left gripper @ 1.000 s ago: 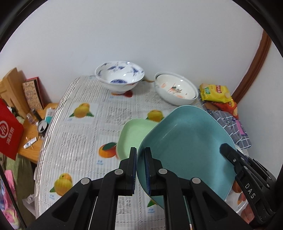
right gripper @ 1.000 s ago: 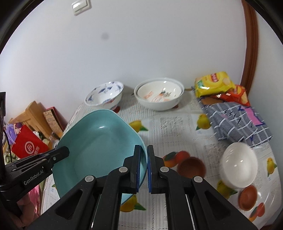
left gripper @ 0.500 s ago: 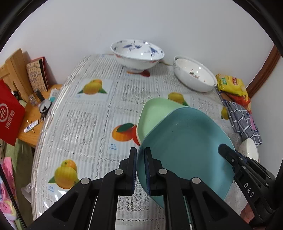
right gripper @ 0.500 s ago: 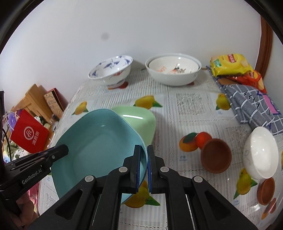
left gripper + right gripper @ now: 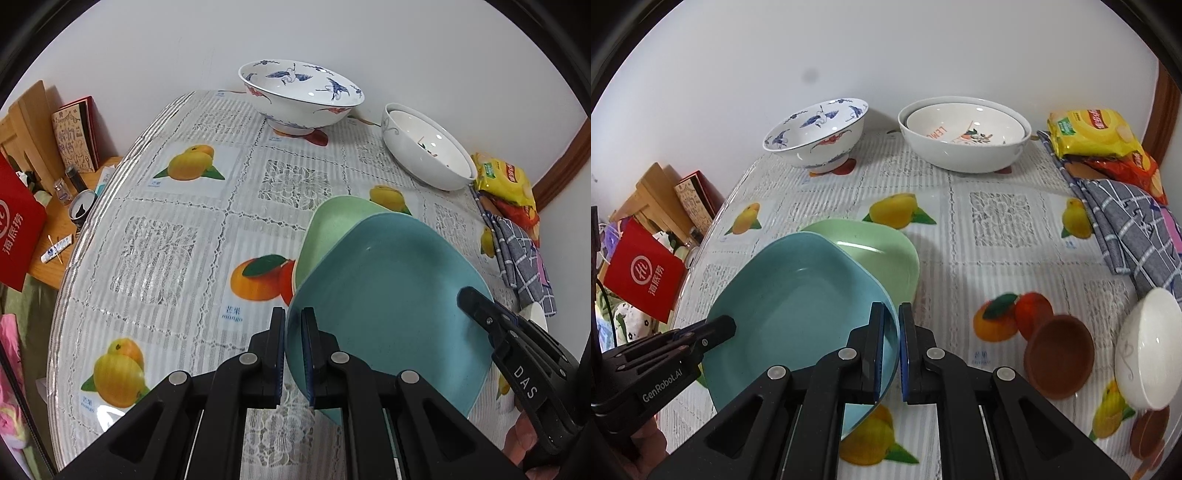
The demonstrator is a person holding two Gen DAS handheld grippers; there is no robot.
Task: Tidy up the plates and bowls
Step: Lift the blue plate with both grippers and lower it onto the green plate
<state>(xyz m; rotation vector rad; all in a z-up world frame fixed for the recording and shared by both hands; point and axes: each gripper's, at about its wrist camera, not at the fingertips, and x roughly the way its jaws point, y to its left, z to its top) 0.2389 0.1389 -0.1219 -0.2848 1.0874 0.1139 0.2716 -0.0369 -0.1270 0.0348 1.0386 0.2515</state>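
Looking along the left claw (image 5: pixel 293 343), its two fingers were clenched on the near-left rim of the blue plate (image 5: pixel 391 295), which was carried tilted above the worktop (image 5: pixel 177 229). The plate's far edge overlapped the green plate (image 5: pixel 332 225) lying flat beyond it; whether the two touched could not be told from here. The right claw (image 5: pixel 476 302) reached in at the plate's opposite rim. At the back stood the crane-patterned bowl (image 5: pixel 301 96) and the white bowl (image 5: pixel 424 151), well apart from the plates.

From the right wrist, the right claw (image 5: pixel 892 347) was likewise clamped on the blue plate's (image 5: pixel 798 295) near-right rim, with the left claw (image 5: pixel 720 326) gripping the far side. The green plate (image 5: pixel 882 251) showed just past and partly under the blue one. A brown cup (image 5: pixel 1060 358) and a small white bowl (image 5: pixel 1145 347) lay to the right, clear of the path.

Judging by this, the step was to stack blue on green. Doing it well would call for levelling the plate, centring it over the green one, lowering both sides evenly, and opening the claws only once it sat; releasing one side first risked a slide or a clatter.
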